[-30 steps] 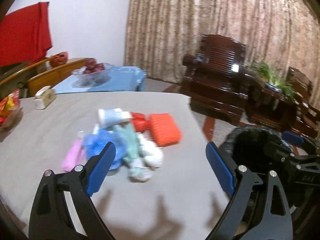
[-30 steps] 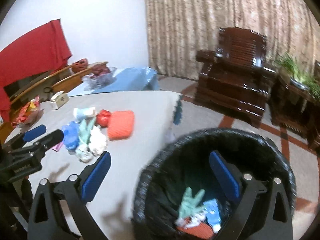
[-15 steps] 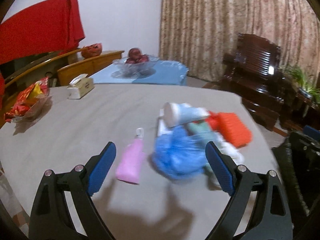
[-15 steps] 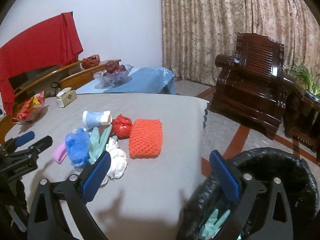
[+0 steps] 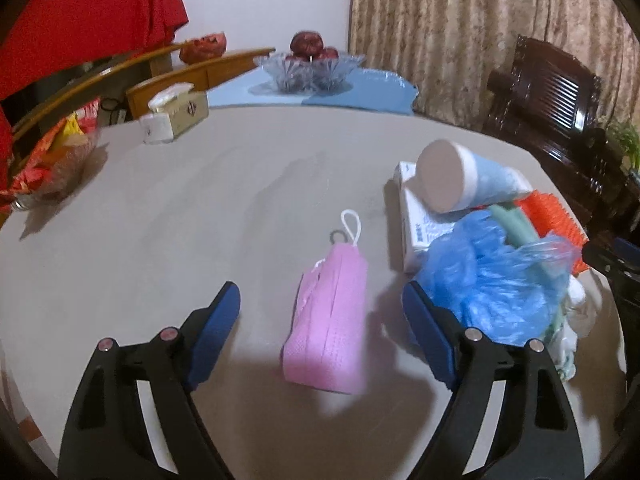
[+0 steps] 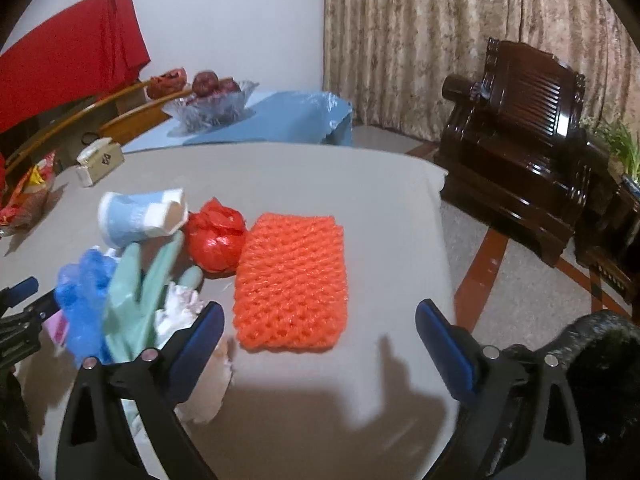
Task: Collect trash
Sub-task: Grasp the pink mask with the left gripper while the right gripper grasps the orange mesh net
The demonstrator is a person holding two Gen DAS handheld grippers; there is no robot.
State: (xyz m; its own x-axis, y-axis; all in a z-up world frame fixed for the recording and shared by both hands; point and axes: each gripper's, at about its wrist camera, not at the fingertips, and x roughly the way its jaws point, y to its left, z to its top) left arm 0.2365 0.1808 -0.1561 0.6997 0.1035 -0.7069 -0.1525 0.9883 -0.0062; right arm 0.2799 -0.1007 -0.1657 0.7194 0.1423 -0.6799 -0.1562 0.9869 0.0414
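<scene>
We see a white wall (image 6: 240,20) beside patterned beige curtains (image 6: 420,40), with red cloth (image 6: 68,76) hanging at left. A dark carved wooden armchair (image 6: 516,120) stands on the tiled floor (image 6: 520,292) beyond the grey tabletop's (image 6: 360,184) far right corner.

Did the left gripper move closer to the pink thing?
Yes. The left gripper swung left from the black bin, and the pink mask now lies between its open jaws.

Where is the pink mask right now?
In the left wrist view the pink mask lies flat on the grey table, between the open left hand-held gripper's fingers, just left of the blue plastic bag.
</scene>
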